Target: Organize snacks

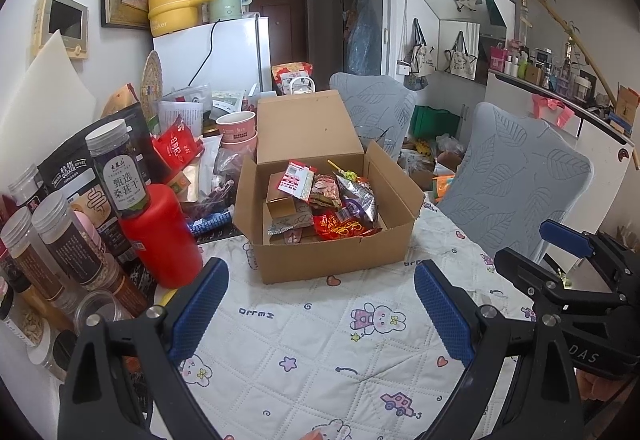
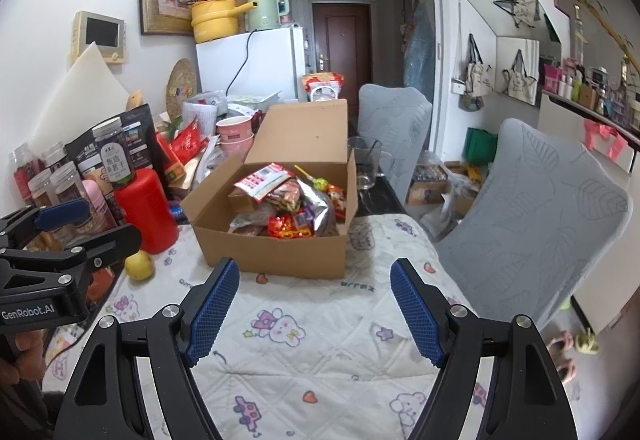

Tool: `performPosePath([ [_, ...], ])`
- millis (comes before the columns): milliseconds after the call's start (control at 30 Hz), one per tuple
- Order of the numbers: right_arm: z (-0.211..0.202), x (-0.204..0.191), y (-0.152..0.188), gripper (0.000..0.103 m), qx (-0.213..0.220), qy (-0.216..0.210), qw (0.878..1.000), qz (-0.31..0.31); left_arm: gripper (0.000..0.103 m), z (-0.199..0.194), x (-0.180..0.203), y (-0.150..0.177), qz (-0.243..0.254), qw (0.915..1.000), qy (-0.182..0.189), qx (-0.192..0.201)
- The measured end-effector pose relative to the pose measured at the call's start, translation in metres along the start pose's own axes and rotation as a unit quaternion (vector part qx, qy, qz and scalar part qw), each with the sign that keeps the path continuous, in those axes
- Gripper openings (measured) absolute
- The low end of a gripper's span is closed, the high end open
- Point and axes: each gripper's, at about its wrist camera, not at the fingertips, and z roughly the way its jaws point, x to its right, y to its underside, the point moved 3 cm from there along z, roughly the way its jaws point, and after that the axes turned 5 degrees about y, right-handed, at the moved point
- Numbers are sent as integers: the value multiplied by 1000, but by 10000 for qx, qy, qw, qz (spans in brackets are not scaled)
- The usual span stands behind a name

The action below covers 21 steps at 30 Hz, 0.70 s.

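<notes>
An open cardboard box [image 1: 332, 256] [image 2: 276, 252] stands on the quilted tablecloth, lid flap up at the back. It holds several snack packets [image 1: 340, 200] [image 2: 288, 200], among them red and silver wrappers and a lollipop. My left gripper [image 1: 320, 292] hovers open in front of the box, nothing between its blue pads. My right gripper [image 2: 316, 292] is also open and empty, just short of the box's front wall. In the left wrist view the right gripper shows at the right edge [image 1: 568, 264]; the left gripper appears at the left edge of the right wrist view [image 2: 60, 232].
Jars, a red bottle [image 1: 160, 236] [image 2: 146, 212] and snack bags crowd the table's left side. A yellow fruit [image 2: 139, 266] lies by the bottle. Pink cups [image 1: 237, 128] and a glass jug [image 2: 366, 164] stand behind the box. Two grey chairs [image 1: 516, 180] [image 2: 536, 220] are on the right.
</notes>
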Motion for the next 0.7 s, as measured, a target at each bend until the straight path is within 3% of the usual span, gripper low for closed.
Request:
performPosePath([
  [700, -6, 1, 4, 79, -55, 139, 9999, 69, 96, 6, 5, 6, 192, 9997, 130, -120],
])
